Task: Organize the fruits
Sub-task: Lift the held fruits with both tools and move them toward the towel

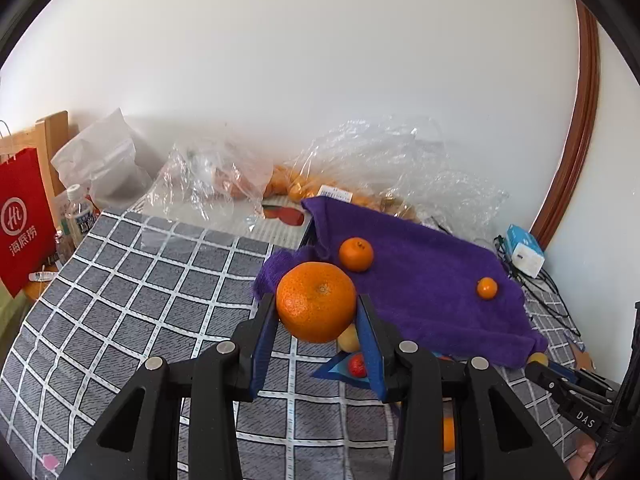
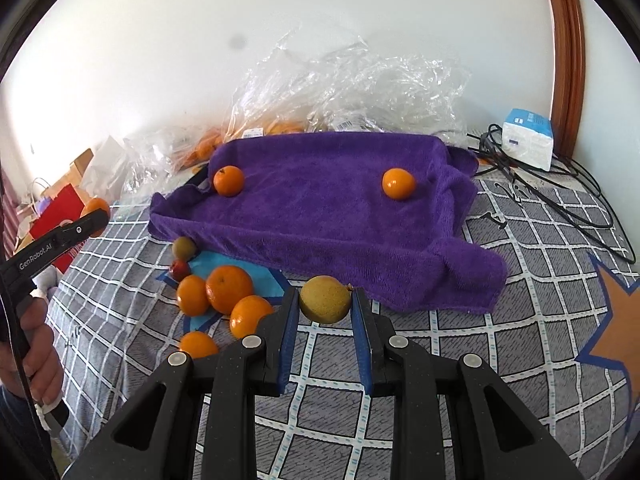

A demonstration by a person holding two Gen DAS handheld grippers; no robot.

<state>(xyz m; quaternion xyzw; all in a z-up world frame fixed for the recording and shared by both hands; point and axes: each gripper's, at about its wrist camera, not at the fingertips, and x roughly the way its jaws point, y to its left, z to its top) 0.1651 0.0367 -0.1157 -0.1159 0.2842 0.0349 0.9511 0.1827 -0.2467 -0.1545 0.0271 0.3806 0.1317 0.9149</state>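
Covering the bed, a grey checked sheet [image 2: 500, 320] meets a white wall [image 1: 320, 60] at twelve o'clock; left gripper [image 1: 318, 312] clamps a large orange [image 1: 316, 307], right gripper [image 2: 325, 304] a yellow-green fruit [image 2: 325, 299], purple towel [image 2: 328, 200] beyond.

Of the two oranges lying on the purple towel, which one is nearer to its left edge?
The orange beside the towel's raised left fold, seen from the right wrist. The other orange lies well toward the right side.

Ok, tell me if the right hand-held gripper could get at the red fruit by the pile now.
Probably not yet: the right hand-held gripper is shut on a yellow-green fruit, and the red fruit sits behind the oranges.
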